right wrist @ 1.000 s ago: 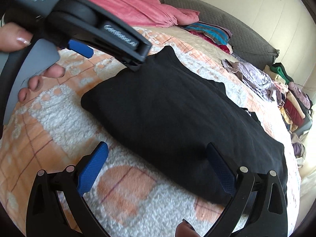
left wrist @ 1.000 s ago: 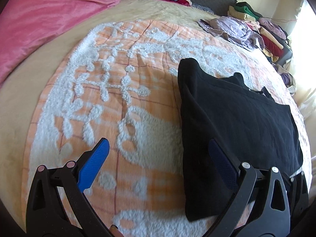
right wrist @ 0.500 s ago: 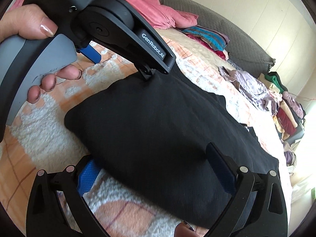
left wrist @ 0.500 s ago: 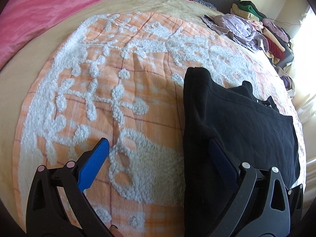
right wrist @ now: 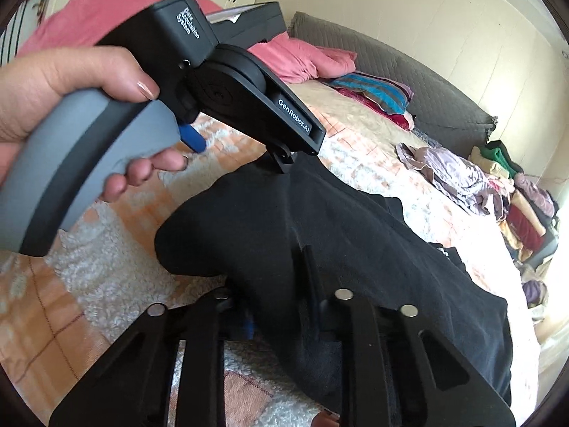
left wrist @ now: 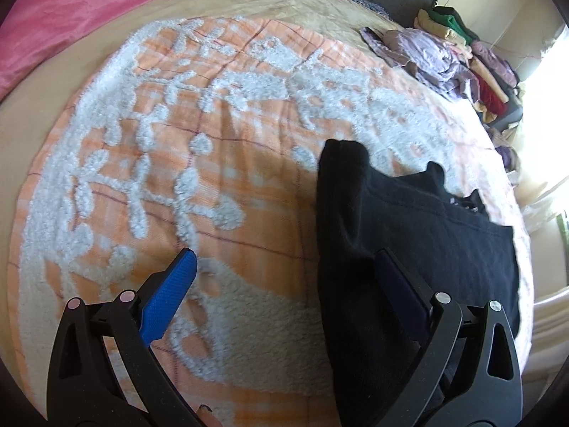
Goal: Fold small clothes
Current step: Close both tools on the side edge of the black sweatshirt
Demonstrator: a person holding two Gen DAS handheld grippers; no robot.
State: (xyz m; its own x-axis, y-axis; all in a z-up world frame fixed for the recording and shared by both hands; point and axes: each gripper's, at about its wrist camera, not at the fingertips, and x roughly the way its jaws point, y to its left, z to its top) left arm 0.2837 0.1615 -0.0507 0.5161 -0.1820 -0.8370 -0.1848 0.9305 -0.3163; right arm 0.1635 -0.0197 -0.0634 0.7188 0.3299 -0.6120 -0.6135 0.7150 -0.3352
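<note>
A black garment (left wrist: 409,220) lies folded on the orange and white blanket (left wrist: 177,142). My left gripper (left wrist: 284,270) is open and straddles the garment's left edge, one blue pad (left wrist: 170,295) over the blanket and the other over the black cloth. In the right wrist view a hand (right wrist: 53,96) holds that gripper at the far edge of the garment (right wrist: 373,242). My right gripper (right wrist: 284,299) is at the near edge. Its jaws are closing with a bunched ridge of black cloth pinched between them, and the pads are hidden by the fabric.
A pink duvet (left wrist: 89,10) covers the far left of the bed. A loose pile of clothes (left wrist: 444,60) lies at the far right, near a bright window. Striped folded clothes (right wrist: 373,96) rest by the grey headboard (right wrist: 426,82).
The right gripper went from wide open over the garment's near edge to nearly closed on it, and the cloth has bunched up. The left gripper came lower and closer to the garment's left edge.
</note>
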